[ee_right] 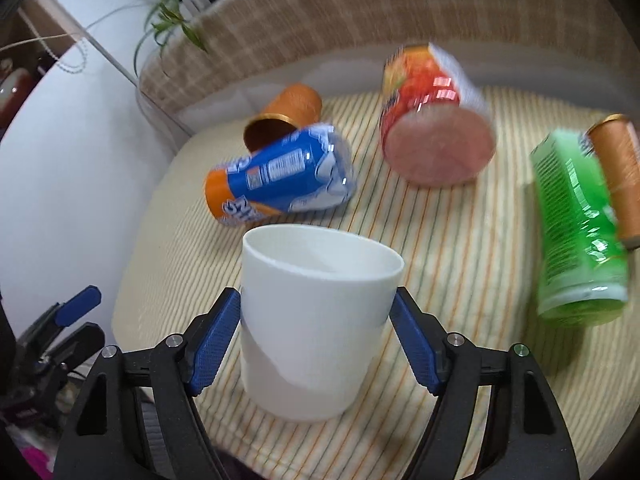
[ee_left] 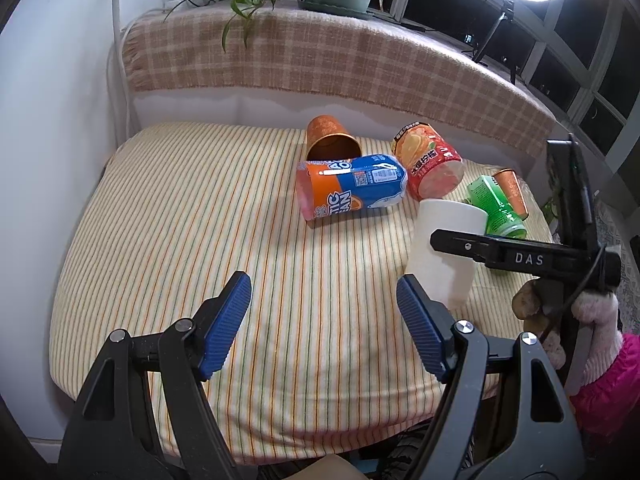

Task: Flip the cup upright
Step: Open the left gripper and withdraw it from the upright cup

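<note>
A plain white cup point(ee_right: 316, 320) stands mouth up, slightly tilted, on the striped cloth point(ee_right: 460, 280). My right gripper point(ee_right: 316, 340) is shut on it, one blue pad on each side of its wall. In the left wrist view the same cup point(ee_left: 444, 248) is at the right, with a black finger point(ee_left: 500, 252) of the right gripper across it. My left gripper point(ee_left: 324, 320) is open and empty above the cloth point(ee_left: 200, 220), to the left of the cup.
Several cups lie on their sides behind: a blue-and-orange one point(ee_left: 352, 188), a red one point(ee_left: 430, 162), a green one point(ee_left: 498, 208), an orange one point(ee_left: 330, 140) and another orange one point(ee_left: 512, 192). A plaid-covered ledge point(ee_left: 320, 56) with a plant stands at the back.
</note>
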